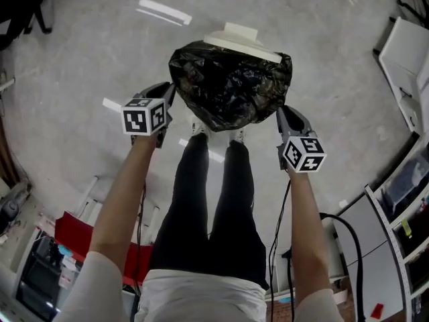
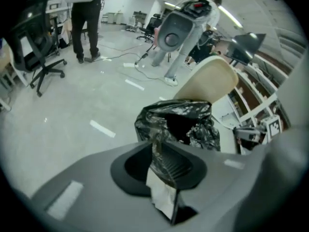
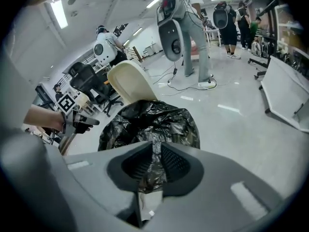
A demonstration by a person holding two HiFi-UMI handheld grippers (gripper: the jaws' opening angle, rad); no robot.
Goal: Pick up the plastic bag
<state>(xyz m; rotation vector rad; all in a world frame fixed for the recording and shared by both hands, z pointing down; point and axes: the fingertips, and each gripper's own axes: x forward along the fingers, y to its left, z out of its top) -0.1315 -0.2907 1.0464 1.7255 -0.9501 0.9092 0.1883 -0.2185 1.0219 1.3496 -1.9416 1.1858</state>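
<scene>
A crumpled black plastic bag (image 1: 231, 82) hangs in the air between my two grippers, above the person's shoes. My left gripper (image 1: 169, 94) grips its left edge and my right gripper (image 1: 281, 113) grips its right edge. In the left gripper view a strip of the bag's film (image 2: 176, 124) runs down into the narrow slit between the jaws of the left gripper (image 2: 157, 149). The right gripper view shows the same: the bag (image 3: 149, 122) bulges ahead, and a fold of it is pinched in the right gripper (image 3: 155, 151).
A cream plastic chair shell (image 1: 241, 39) stands just beyond the bag. People (image 3: 188, 33) stand farther off on the grey floor. An office chair (image 2: 41, 47) is at the left, shelving (image 1: 402, 200) and a black cable (image 1: 342, 240) at the right, a red box (image 1: 74, 237) behind.
</scene>
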